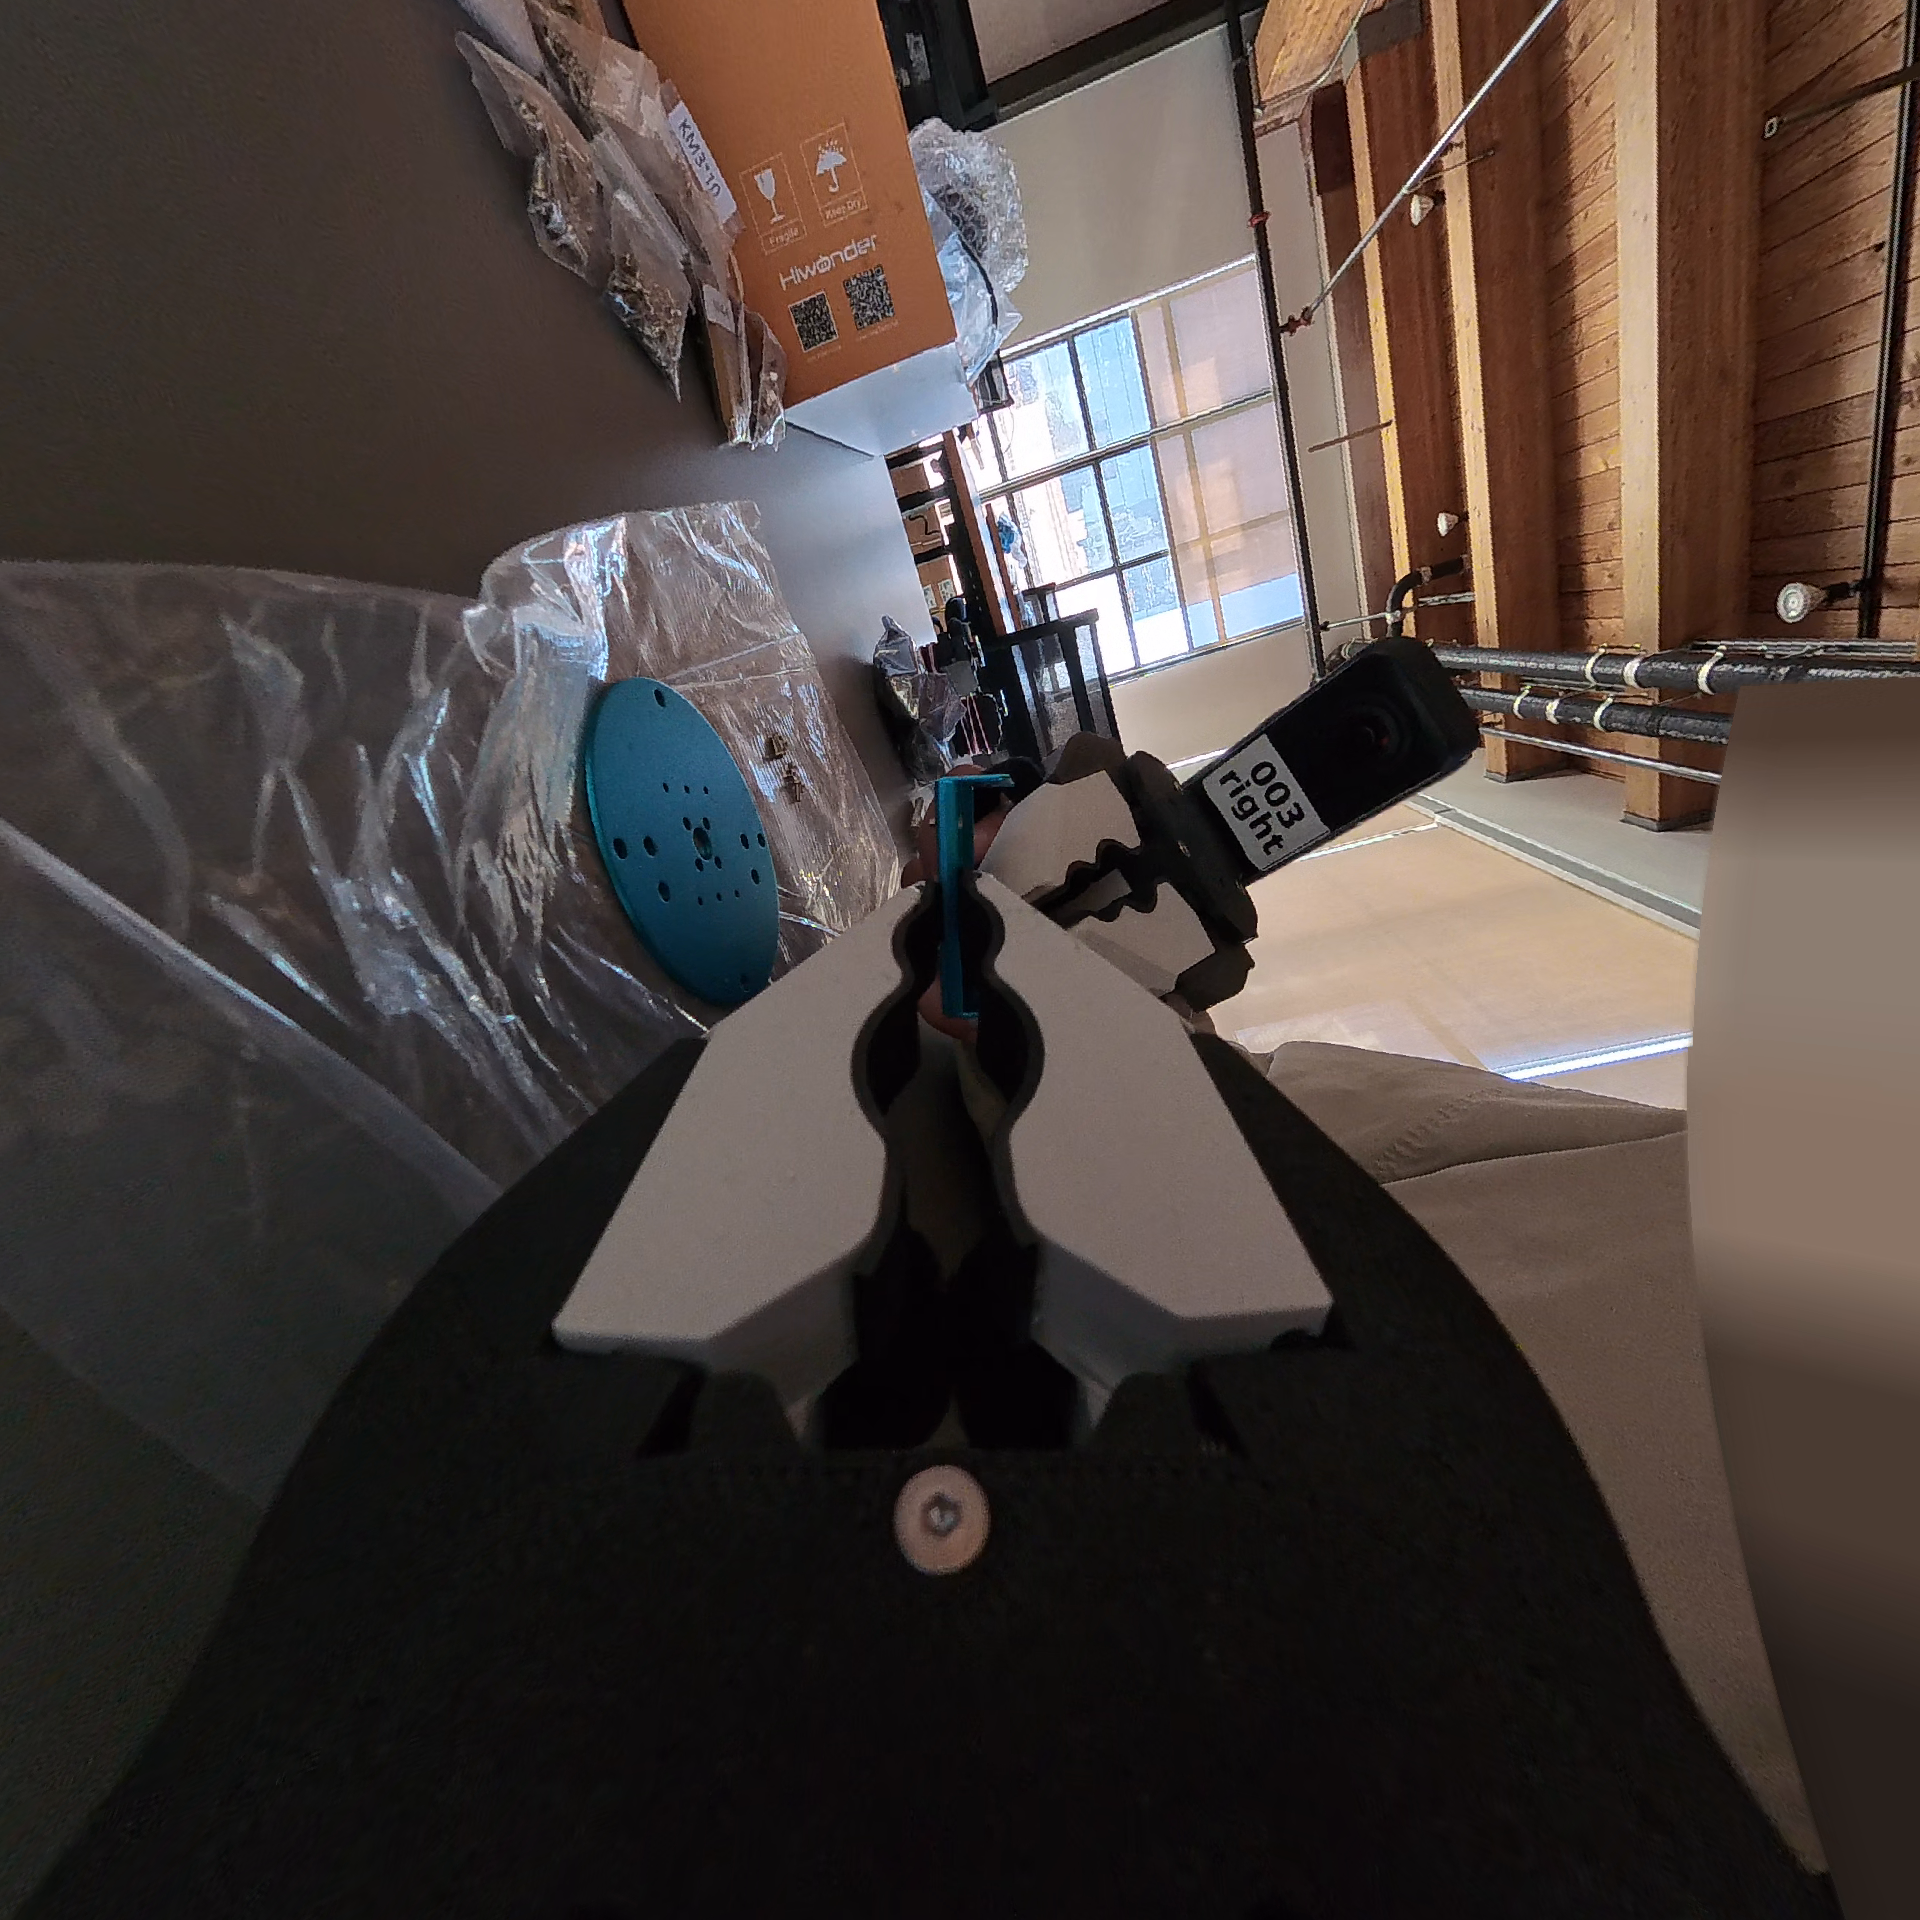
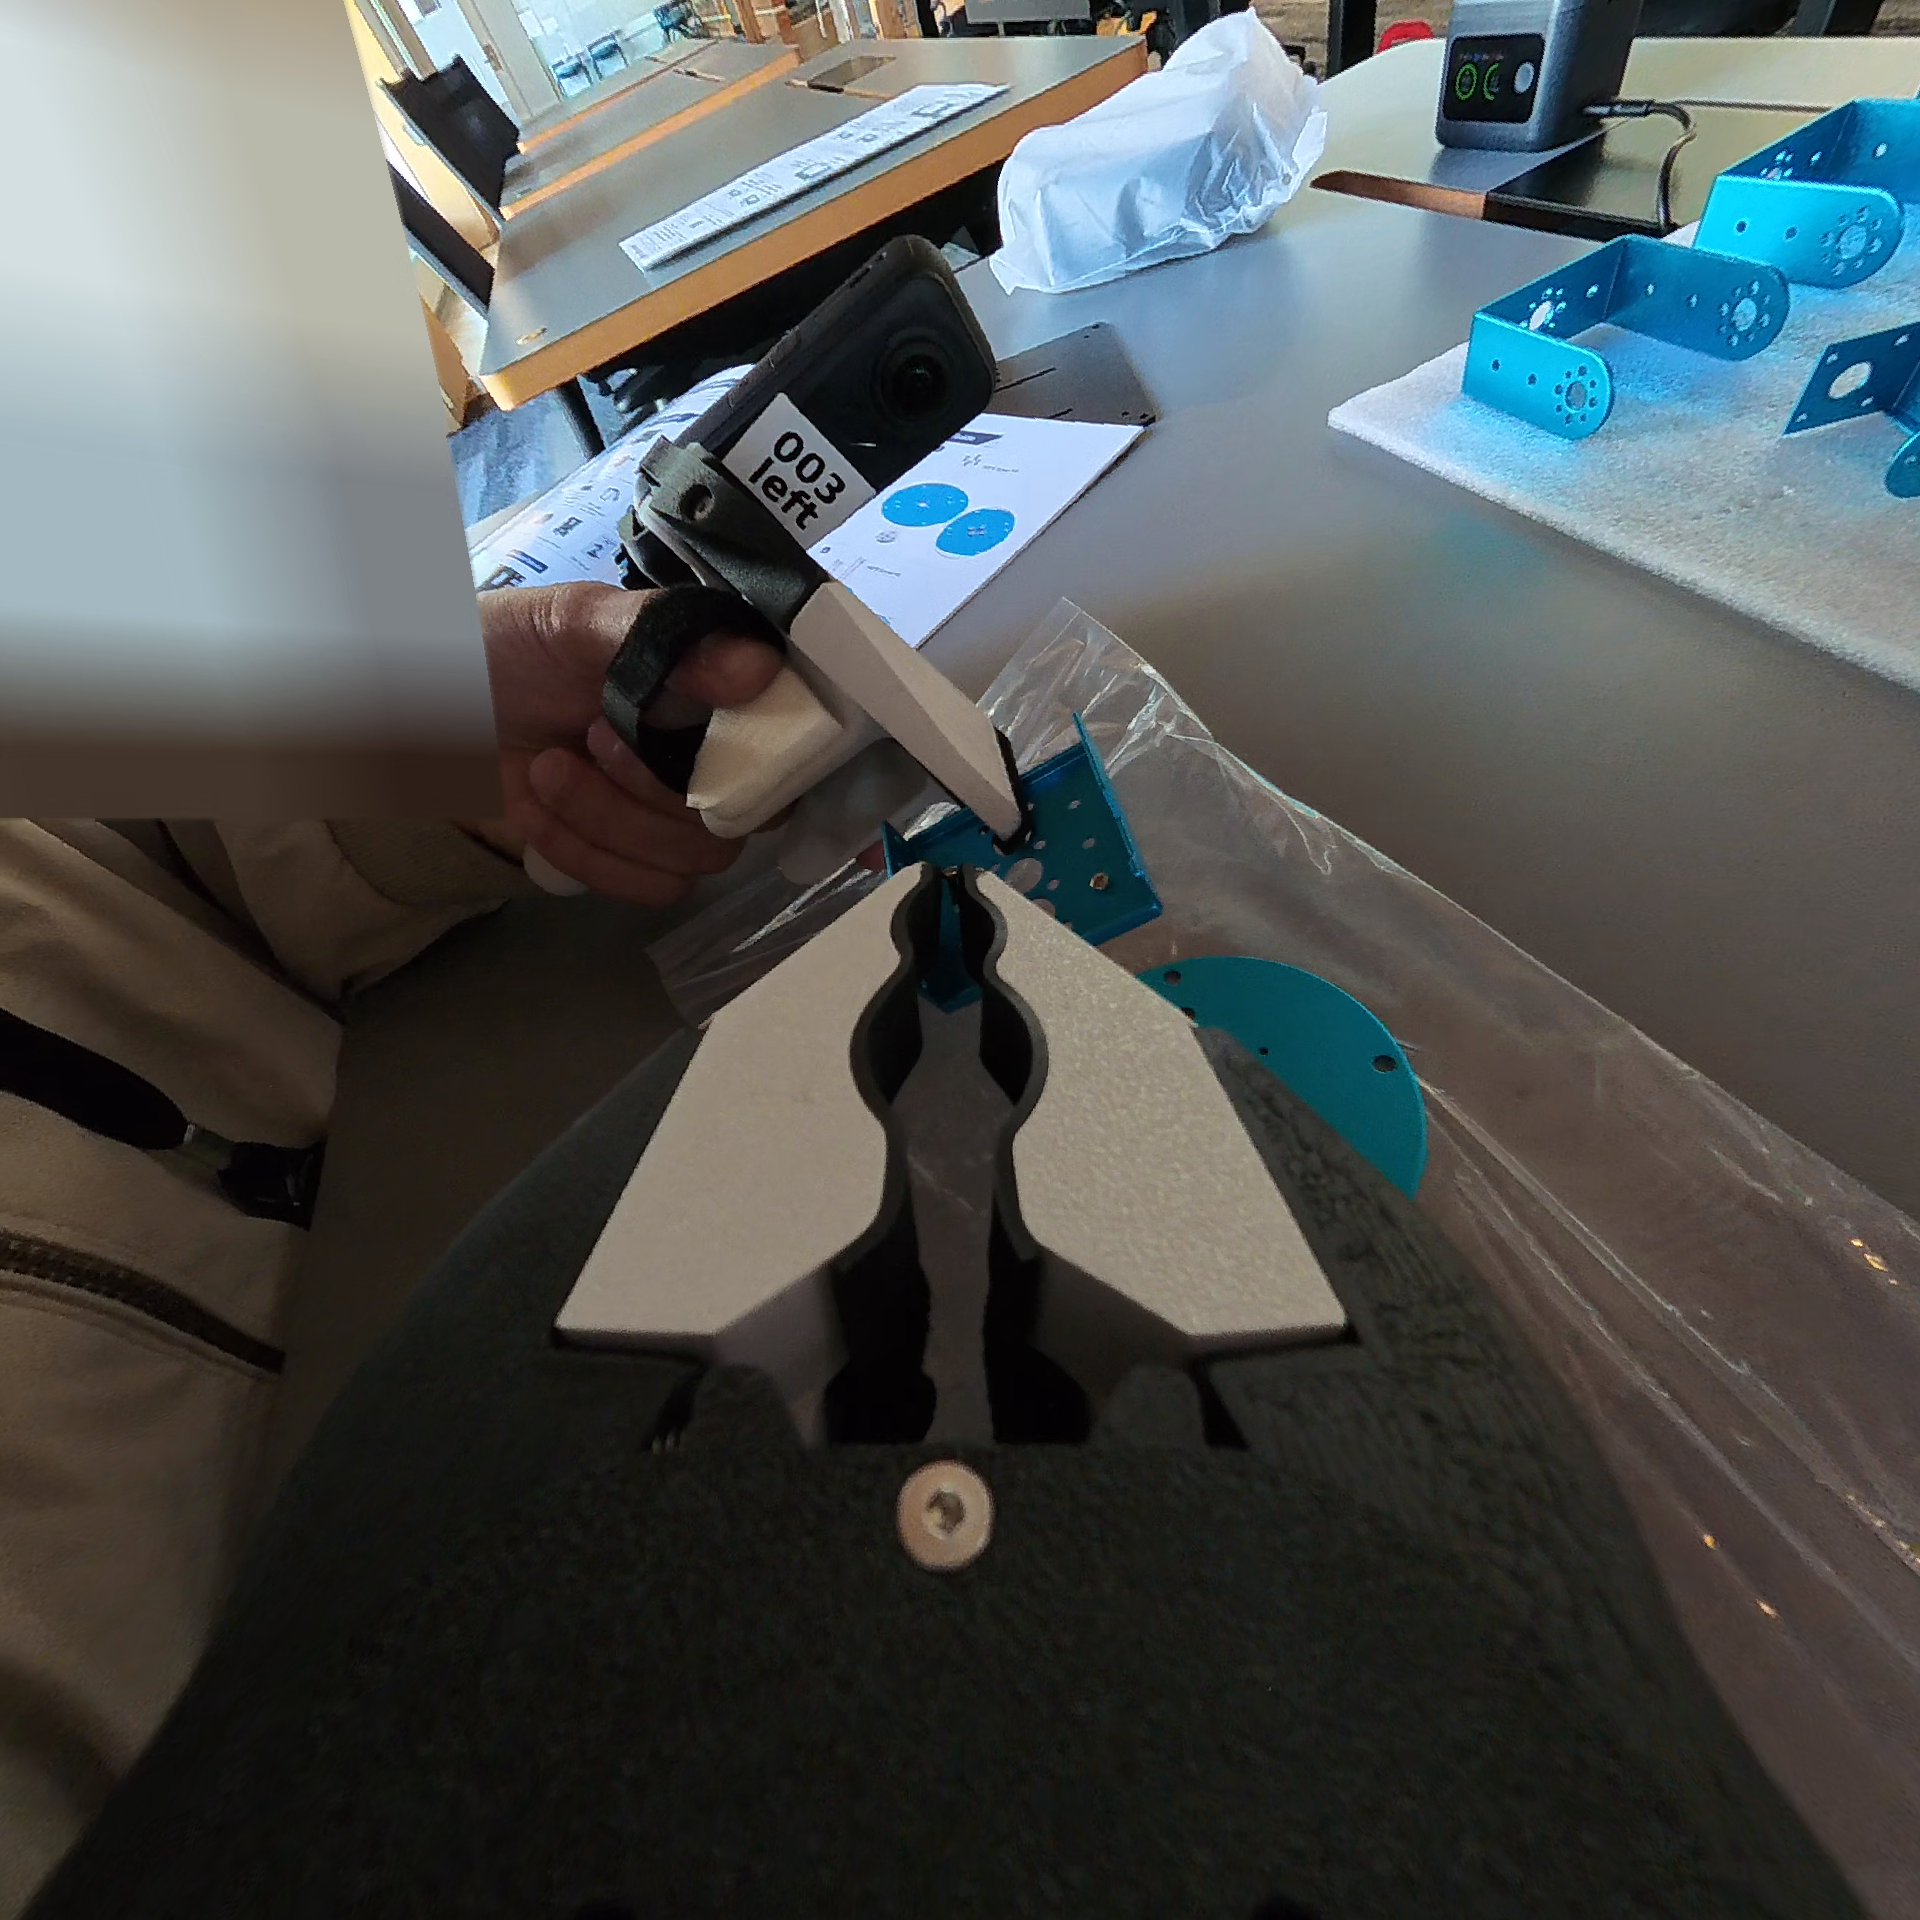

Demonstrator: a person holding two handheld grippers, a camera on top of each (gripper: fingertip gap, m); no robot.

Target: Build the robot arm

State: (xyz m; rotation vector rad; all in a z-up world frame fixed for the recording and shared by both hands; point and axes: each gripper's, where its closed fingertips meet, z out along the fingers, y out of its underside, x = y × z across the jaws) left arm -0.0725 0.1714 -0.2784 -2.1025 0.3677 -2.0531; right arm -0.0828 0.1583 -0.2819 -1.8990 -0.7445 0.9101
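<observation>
My left gripper is shut on a blue perforated metal bracket and holds it above the grey table. In the right wrist view the left gripper pinches the same bracket at its upper edge. My right gripper is shut, with a small brass fastener at its tips, right against the bracket's near face. It shows in the left wrist view just beyond the bracket. A blue round disc with holes lies on a clear plastic bag, just below the bracket.
Loose brass fasteners lie by the disc. An orange cardboard box and bags of small parts stand behind it. Blue U-brackets sit on white foam; an instruction sheet, a white bag and a grey device are farther off. The grippers are tip to tip, or close to it.
</observation>
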